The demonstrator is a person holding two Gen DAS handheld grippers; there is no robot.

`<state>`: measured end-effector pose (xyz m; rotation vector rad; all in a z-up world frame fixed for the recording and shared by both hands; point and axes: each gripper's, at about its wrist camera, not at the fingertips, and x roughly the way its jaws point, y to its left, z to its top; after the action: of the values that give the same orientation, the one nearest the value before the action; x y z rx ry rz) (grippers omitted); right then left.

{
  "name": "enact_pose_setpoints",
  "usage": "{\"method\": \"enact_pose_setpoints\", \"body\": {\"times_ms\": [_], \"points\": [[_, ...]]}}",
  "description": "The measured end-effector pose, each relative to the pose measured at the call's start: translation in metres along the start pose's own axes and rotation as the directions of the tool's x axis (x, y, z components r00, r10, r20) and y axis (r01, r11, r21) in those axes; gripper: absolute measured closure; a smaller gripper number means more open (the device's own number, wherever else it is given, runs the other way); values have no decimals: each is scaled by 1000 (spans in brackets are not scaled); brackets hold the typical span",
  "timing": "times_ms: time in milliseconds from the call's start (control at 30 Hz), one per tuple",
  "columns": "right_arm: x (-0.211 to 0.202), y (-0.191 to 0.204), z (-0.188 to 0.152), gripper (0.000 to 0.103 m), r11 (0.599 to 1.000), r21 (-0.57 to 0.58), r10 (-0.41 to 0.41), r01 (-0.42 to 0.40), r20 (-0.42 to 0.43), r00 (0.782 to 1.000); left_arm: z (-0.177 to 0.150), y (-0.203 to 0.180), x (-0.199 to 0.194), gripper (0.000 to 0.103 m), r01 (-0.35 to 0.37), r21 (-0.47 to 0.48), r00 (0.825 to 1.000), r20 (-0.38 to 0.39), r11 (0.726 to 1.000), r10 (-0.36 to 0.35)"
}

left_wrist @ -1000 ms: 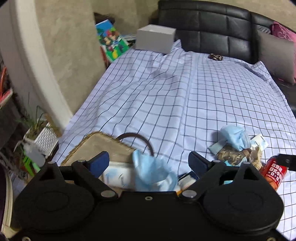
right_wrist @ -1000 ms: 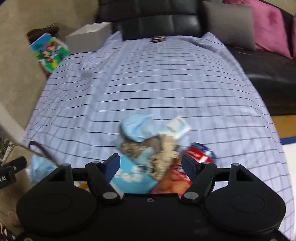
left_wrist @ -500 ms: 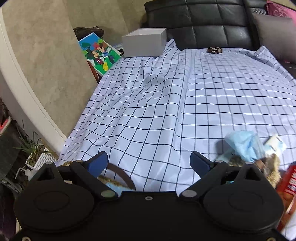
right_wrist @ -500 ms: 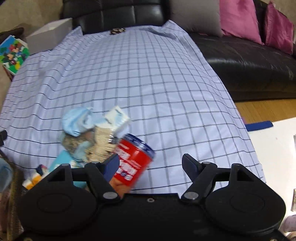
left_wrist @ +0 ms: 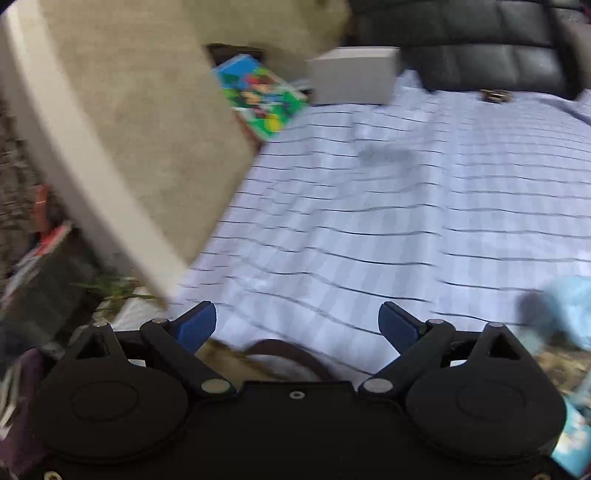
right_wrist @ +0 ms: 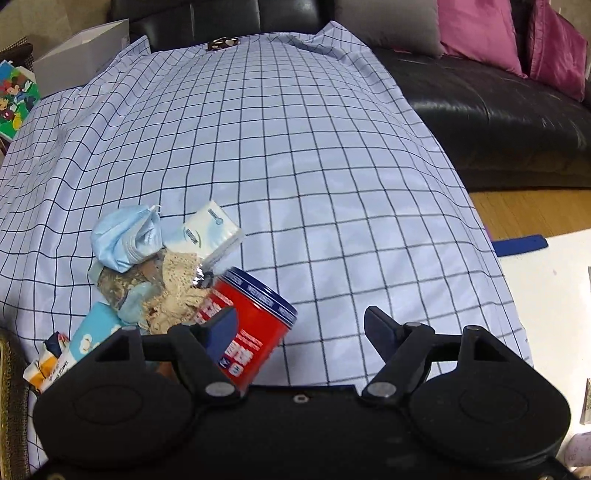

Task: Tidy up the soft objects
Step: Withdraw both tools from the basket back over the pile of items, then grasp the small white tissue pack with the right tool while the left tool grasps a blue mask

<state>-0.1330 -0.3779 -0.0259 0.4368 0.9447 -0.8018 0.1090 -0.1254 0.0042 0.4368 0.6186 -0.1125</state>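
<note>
Blue-padded and spread wide, my left gripper (left_wrist: 297, 319) holds nothing; between its fingers lies only blurred checked cloth (left_wrist: 369, 229), with the brown handle of a woven basket (left_wrist: 236, 360) curving up just under and behind the fingertips. Far ahead and to the left of that tool a colourful cartoon box (left_wrist: 262, 96) leans beside a white cardboard box (left_wrist: 352, 75), and a black leather sofa (left_wrist: 480, 48) closes off the far end. At the right edge of this view a pale blue soft thing (left_wrist: 569, 310) shows, too smeared to name. My right gripper (right_wrist: 301, 325) is likewise fully open and empty, its jaws well apart over bare checked cloth (right_wrist: 295, 147). The soft pile sits ahead of and to the left of its left finger: a crumpled light blue face mask (right_wrist: 123, 238) at the far left, a white tissue pack (right_wrist: 208, 234) touching it on the right, a beige lace cloth (right_wrist: 177, 291) below them, and a mottled grey-brown packet (right_wrist: 118, 284) tucked under the mask. A red tin with a blue rim (right_wrist: 255, 328) lies tilted on its side, partly hidden behind my left finger and touching the lace. Nearer me, left of the tool, a light blue towel pack (right_wrist: 92, 332) rests against the pile. Off to the right of the tool are magenta cushions (right_wrist: 480, 33) on the sofa and a strip of wooden floor (right_wrist: 517, 210).
</note>
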Motion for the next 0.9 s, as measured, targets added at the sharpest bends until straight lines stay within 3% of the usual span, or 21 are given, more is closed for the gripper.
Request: {"method": "enact_pose_setpoints", "body": {"times_ms": [33,200,433,600,767,900], "points": [[2,3,3,28,1000,-3,3,-3,1,1000,0,5,2,10,-12,-16,1000,-8,1000,12],[12,17,25,27,1000,-17,9,-8,24,1000,2,25,6,10,62,-106,996,-58,992,-69],[53,27,58,25,1000,12,22,-22,-25,999,12,23,-12,10,57,-132,998,14,990,-56],[79,32,70,24,995,69,80,-77,-51,995,15,11,-17,10,105,-103,994,46,989,-100],[93,53,77,24,995,-19,97,-99,-71,993,10,-11,-18,10,168,-51,986,28,984,-167],[105,71,73,24,989,-95,100,-110,-101,990,5,-27,-15,10,250,-33,967,-30,968,-251]]}}
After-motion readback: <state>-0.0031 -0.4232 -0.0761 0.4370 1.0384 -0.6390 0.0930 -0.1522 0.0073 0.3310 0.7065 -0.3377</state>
